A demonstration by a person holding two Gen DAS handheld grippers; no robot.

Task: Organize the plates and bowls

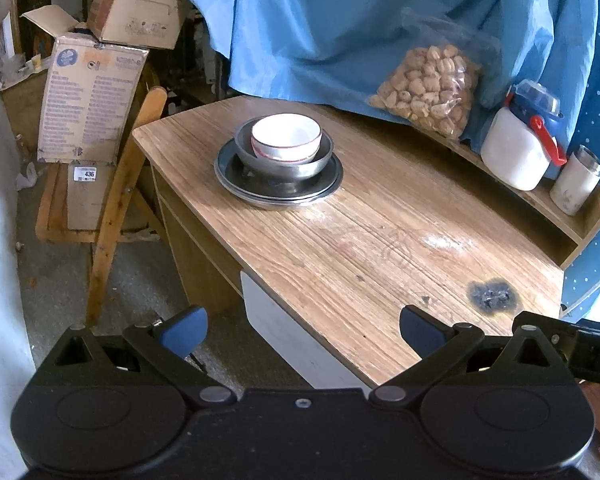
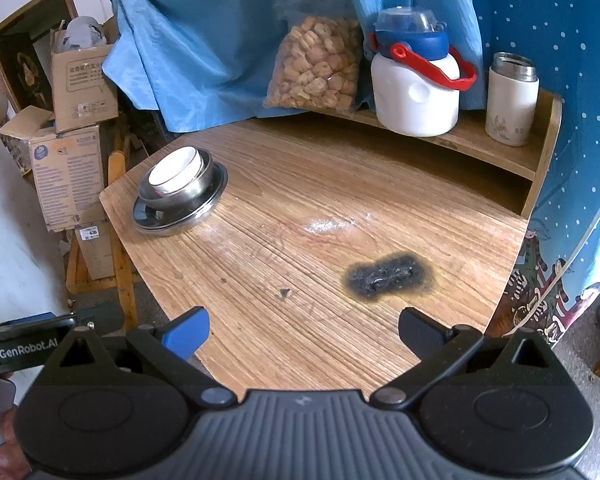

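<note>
A white bowl [image 1: 286,137] with a red line sits inside a metal bowl [image 1: 320,162], which rests on stacked metal plates [image 1: 236,178] at the far left of the wooden table [image 1: 360,248]. The stack also shows in the right wrist view: white bowl [image 2: 172,172], metal bowl [image 2: 192,194], plates [image 2: 204,212]. My left gripper [image 1: 303,328] is open and empty, held back at the table's near edge. My right gripper [image 2: 303,328] is open and empty above the near table edge.
A burn mark [image 2: 388,276] scars the table near the right gripper. A raised shelf [image 2: 500,152] holds a bag of snacks [image 2: 316,68], a white jug with a red handle [image 2: 416,92] and a steel-topped cup [image 2: 510,100]. Cardboard boxes [image 1: 88,96] and a wooden chair [image 1: 112,216] stand left.
</note>
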